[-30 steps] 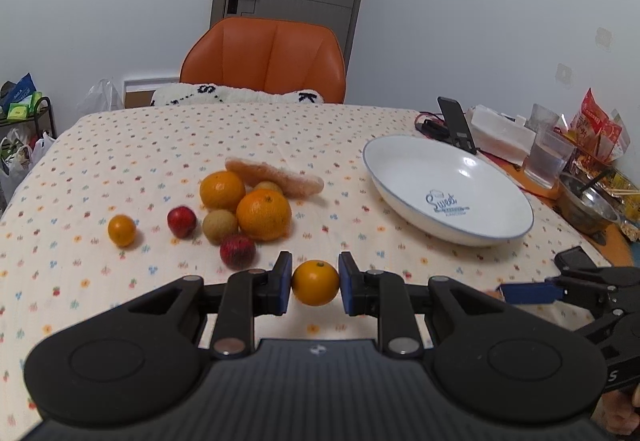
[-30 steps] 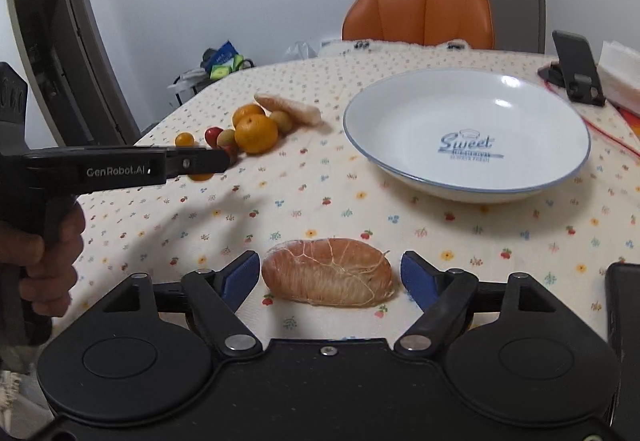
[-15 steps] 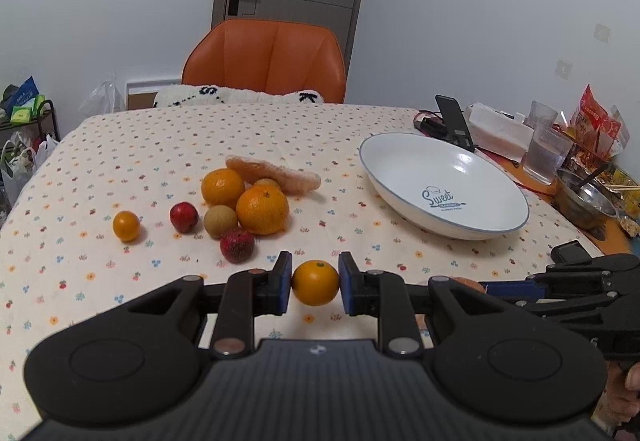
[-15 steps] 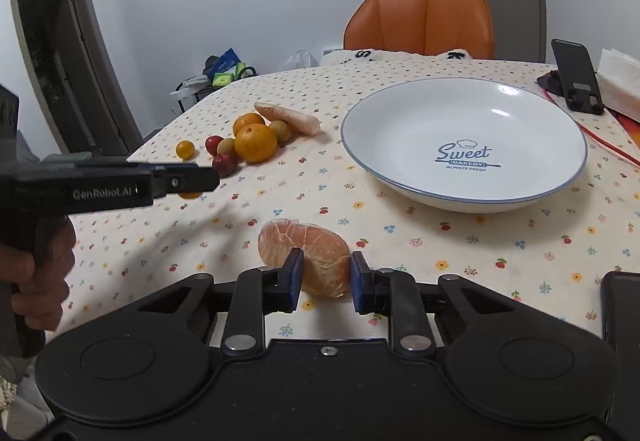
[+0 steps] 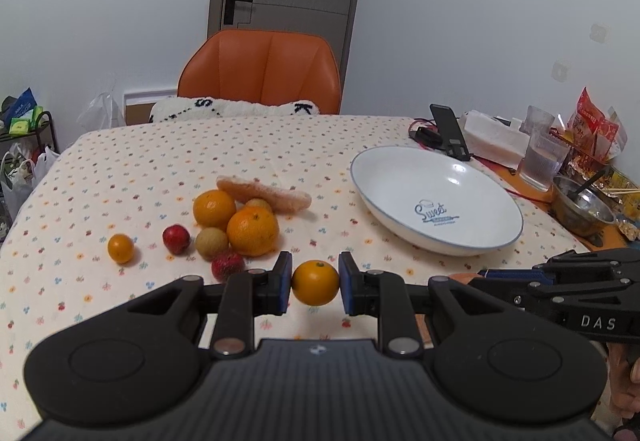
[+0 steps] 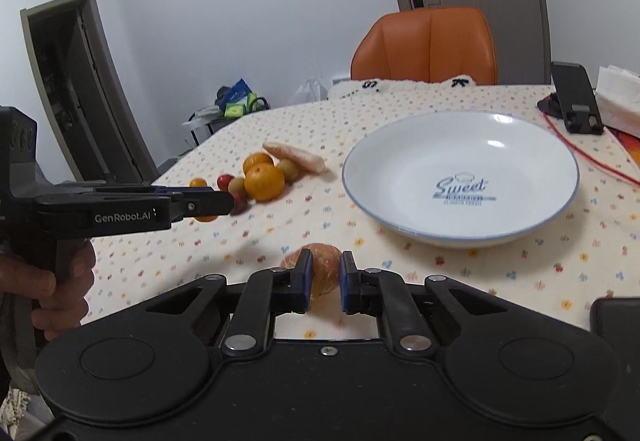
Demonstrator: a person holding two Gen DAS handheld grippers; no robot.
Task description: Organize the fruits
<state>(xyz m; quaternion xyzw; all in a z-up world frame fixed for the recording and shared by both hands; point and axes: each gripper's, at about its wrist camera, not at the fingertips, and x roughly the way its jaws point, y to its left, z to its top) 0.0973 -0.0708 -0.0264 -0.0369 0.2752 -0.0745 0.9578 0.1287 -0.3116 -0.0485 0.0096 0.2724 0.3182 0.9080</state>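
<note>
Fruit is on the move: from the left wrist view, the left hand-held gripper (image 5: 315,283) pinches a small orange (image 5: 315,282) clear of the table (image 5: 120,161), much as it did 1 second ago, while the fruit pile (image 5: 240,219) sits untouched left of the empty plate (image 5: 400,209). From the right wrist view, the right hand-held gripper (image 6: 323,281), spread wide 1 second ago, has now pressed together on the peeled citrus piece (image 6: 320,261), near the plate's front rim. Both pieces look ready to go into the plate, I'd say.
</note>
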